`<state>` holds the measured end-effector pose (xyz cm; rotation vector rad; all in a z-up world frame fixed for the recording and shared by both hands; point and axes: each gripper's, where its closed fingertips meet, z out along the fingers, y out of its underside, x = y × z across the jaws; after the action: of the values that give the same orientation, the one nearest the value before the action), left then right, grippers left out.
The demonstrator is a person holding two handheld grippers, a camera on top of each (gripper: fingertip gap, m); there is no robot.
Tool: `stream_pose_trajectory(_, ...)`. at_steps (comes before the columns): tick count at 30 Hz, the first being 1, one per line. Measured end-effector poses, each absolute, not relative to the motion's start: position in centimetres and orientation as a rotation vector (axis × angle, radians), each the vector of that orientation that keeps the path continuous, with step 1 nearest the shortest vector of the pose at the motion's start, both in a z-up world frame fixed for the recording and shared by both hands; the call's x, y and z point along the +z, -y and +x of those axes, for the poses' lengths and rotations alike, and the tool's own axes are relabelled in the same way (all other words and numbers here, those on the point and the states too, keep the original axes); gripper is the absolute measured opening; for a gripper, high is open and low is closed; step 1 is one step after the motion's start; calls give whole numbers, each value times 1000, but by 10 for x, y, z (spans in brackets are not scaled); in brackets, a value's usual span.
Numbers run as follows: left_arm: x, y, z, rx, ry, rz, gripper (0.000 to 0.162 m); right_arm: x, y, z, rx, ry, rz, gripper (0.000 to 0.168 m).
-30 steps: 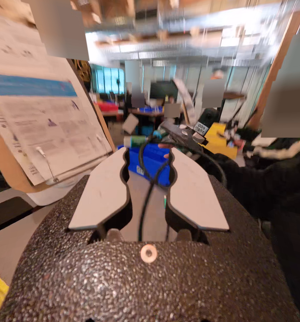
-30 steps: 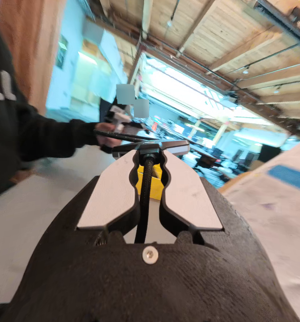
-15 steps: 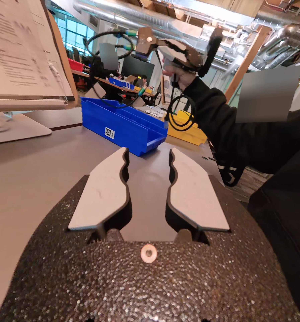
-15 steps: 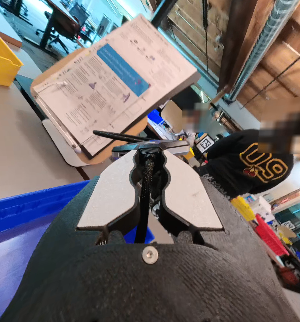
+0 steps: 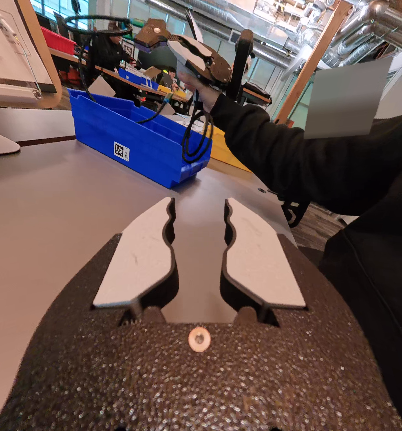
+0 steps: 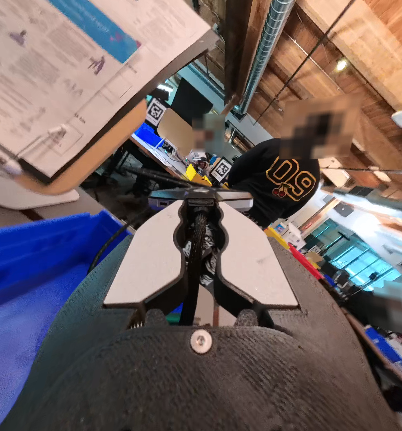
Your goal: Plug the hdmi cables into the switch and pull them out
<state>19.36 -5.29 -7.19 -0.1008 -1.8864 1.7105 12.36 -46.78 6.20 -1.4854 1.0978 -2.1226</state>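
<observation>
My right gripper (image 6: pixel 201 205) is shut on the braided black cable (image 6: pixel 195 245) just behind the grey T-shaped switch (image 6: pixel 200 198), which sticks out past the fingertips. In the left wrist view the right gripper (image 5: pixel 172 44) holds the switch (image 5: pixel 152 35) up above the blue bin (image 5: pixel 137 140). Thin black HDMI cables (image 5: pixel 97 17) loop off the switch, and one end (image 5: pixel 165 102) hangs over the bin. My left gripper (image 5: pixel 199 203) is open and empty, low over the grey table (image 5: pixel 55 210).
A paper-covered stand (image 5: pixel 8 58) rises at the table's far left and also shows in the right wrist view (image 6: pixel 55 70). A yellow bin (image 5: pixel 221 151) sits behind the blue one. The person's black sleeve (image 5: pixel 288 151) crosses the right side. Another person (image 6: pixel 277 182) stands beyond.
A cable ran between my left gripper's fingers a second ago; now it is empty and lower over the table. My right gripper has swung the switch up over the blue bin.
</observation>
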Motion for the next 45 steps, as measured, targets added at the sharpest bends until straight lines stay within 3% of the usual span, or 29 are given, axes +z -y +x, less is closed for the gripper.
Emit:
stream_pose_trajectory(6, -80, 57, 176, 1611, 1954, -181, 37, 3, 439, 92, -2074, -898, -1915, 23)
stream_pose_trajectory(10, -81, 75, 154, 1491, 1985, -297, 38, -46, 438, 76, -1773, -1011, -2277, 24)
stream_pose_trajectory(12, -83, 88, 146, 1451, 2000, -313, 38, -60, 436, 65, -1582, -1116, -2364, 35)
stream_pose_trajectory(15, -86, 102, 132, 1393, 2014, -343, 38, -72, 434, 50, -1257, -1420, -2265, 27)
stream_pose_trajectory(23, -102, 136, 112, 1290, 2074, -370, 37, 8, 427, 43, -1716, -1415, -1943, 34)
stream_pose_trajectory(24, -103, 141, 110, 1277, 2070, -367, 36, 5, 433, 55, -1666, -1447, -1934, 45)
stream_pose_trajectory(27, -103, 160, 103, 1222, 2036, -319, 35, -23, 445, 96, -1319, -1635, -1841, 53)
stream_pose_trajectory(29, -98, 167, 94, 1192, 1996, -313, 35, -24, 445, 117, -1194, -1672, -1748, 52)
stream_pose_trajectory(32, -97, 169, 86, 1199, 1991, -369, 34, -20, 454, 132, -1096, -1753, -1604, 35)
stream_pose_trajectory(38, -98, 166, 86, 1223, 1952, -374, 28, -44, 451, 128, -845, -1791, -1687, 31)
stream_pose_trajectory(45, -84, 160, 93, 1288, 1870, -402, 26, 1, 461, 77, -1195, -1845, -1481, 24)
